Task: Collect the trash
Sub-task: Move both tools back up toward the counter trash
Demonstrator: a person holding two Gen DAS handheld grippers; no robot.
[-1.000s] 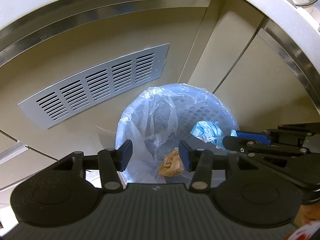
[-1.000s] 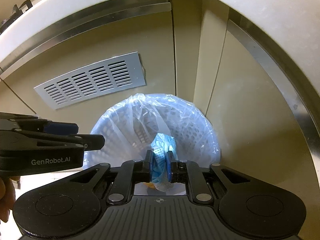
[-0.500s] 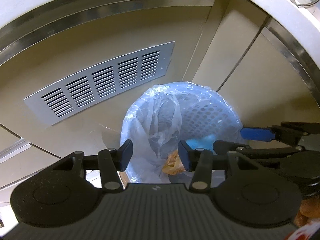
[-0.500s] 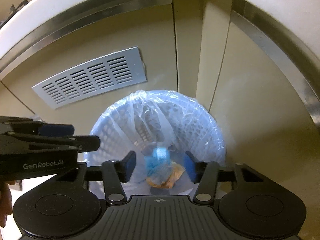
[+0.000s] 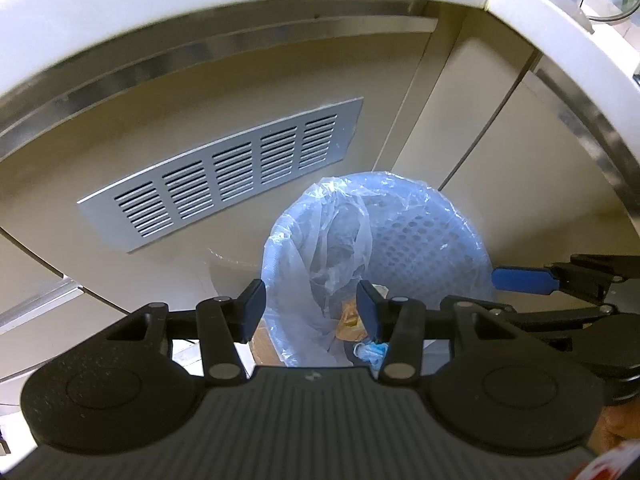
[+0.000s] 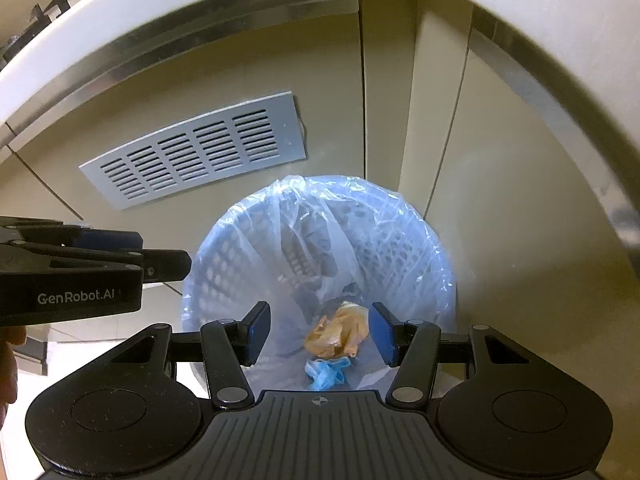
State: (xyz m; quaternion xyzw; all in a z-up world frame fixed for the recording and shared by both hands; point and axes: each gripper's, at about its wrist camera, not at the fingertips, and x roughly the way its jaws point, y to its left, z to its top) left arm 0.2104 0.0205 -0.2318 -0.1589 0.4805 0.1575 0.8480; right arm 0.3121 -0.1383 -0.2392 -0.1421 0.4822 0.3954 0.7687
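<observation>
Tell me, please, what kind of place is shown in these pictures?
Probably a kitchen or utility corner indoors. A blue perforated plastic waste basket lined with a clear bag stands before beige cabinet panels, beside a grey slotted metal vent grille, under a white counter edge.

Left gripper (image 5: 311, 305) hangs over a blue bin (image 5: 432, 240) lined with a clear bag (image 5: 340, 232), jaws apart, nothing between them. In the bin lie a tan wrapper (image 5: 349, 320) and a blue scrap (image 5: 374, 353). Right gripper (image 5: 532, 292) reaches in from the right. A grey vent (image 5: 224, 178) sits on the beige panel behind
</observation>
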